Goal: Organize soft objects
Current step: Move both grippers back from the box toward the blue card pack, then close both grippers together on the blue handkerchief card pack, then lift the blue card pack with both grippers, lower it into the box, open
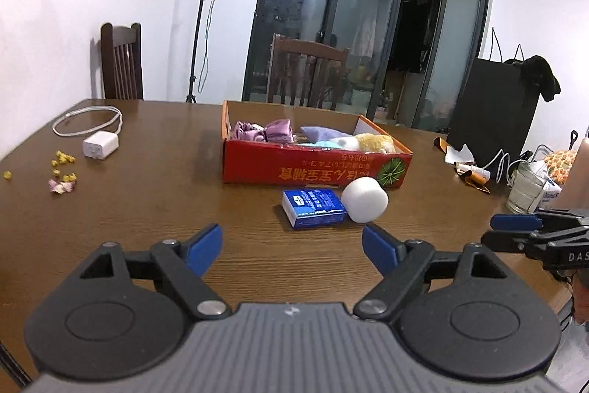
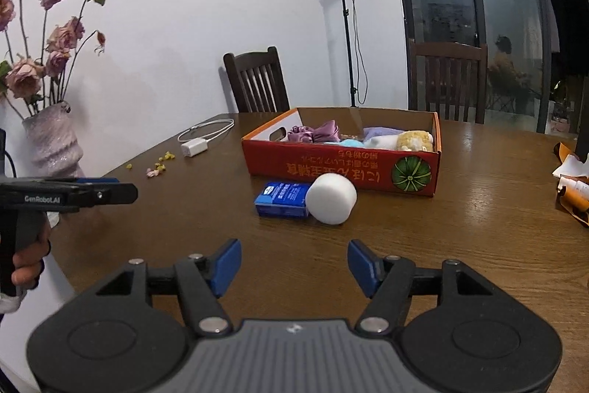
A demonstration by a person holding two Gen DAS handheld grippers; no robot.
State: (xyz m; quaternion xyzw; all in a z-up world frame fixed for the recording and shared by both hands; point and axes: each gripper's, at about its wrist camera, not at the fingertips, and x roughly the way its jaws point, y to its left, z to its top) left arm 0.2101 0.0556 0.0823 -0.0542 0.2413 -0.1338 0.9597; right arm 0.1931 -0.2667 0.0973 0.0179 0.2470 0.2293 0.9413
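Both tongs gape wide, empty; left tongs [image 2: 110,190] read "GenRobot.AI", right tongs [image 1: 515,231] "DAS".

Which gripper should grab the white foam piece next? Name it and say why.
Probably the right gripper: the white foam piece lies almost straight ahead of its open jaws. For the left gripper, the foam sits off toward its right finger.

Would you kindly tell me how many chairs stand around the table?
2: one chair at the far left side by the wall, another chair behind the box, before the glass doors. Others may be hidden.
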